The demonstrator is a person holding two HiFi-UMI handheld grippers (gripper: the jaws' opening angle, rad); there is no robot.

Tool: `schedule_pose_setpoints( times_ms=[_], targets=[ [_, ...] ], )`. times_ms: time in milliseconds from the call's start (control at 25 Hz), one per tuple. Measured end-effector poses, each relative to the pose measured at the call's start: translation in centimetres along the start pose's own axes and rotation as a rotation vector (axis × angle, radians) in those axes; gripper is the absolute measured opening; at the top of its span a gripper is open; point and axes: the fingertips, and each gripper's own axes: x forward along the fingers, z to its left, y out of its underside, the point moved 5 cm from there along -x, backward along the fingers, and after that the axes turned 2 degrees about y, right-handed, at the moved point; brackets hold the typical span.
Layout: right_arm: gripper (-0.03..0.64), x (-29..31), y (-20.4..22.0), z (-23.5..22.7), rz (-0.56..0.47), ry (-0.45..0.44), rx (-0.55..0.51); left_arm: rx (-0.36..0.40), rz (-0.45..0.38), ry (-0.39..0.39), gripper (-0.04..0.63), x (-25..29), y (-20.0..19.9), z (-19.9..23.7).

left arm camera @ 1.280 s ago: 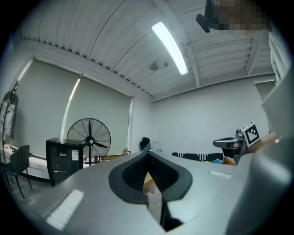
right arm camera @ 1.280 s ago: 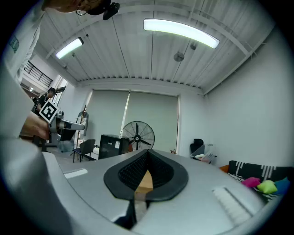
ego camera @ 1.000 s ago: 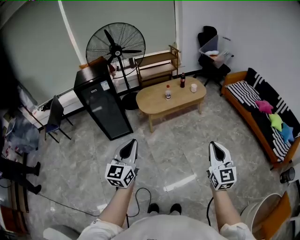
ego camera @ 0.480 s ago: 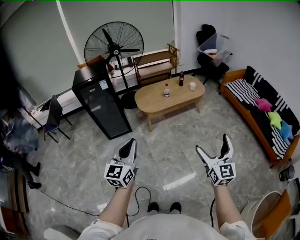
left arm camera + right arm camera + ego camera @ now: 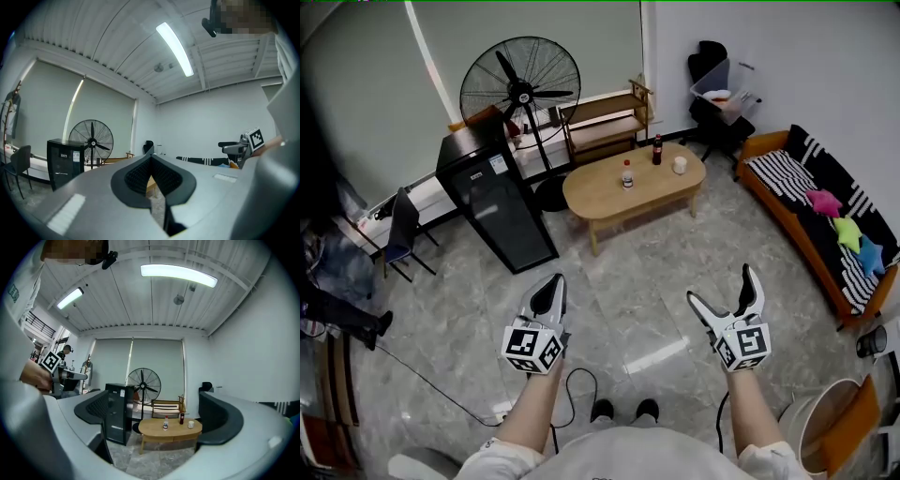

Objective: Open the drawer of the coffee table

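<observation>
Head view — coffee table [image 5: 602, 193] well ahead of the closed left tool [image 5: 556, 279] and the wide-open right tool [image 5: 721, 284] — both empty.

The coffee table [image 5: 600, 194] has a long oval top of light wood on plain wooden legs and stands upright and level on the grey tiled floor [image 5: 619, 281]. Under the top runs a wooden band [image 5: 171, 438] that sits flush all along. The drawer shows no separate outline there.
</observation>
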Motion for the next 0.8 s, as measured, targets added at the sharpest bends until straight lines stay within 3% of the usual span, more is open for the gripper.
schedule_pose_setpoints(
  times_ms=[480,800],
  targets=[
    [0.589,0.8,2.4,-5.4,0.033,-0.056,-0.008,0.012,0.037,-0.010,-0.001,4.3,2.0,-4.0],
    [0.589,5.3,2.9,-7.3,0.034,-0.074,-0.018,0.027,0.048,-0.012,-0.001,8.8,2.9,-1.9]
  ],
)
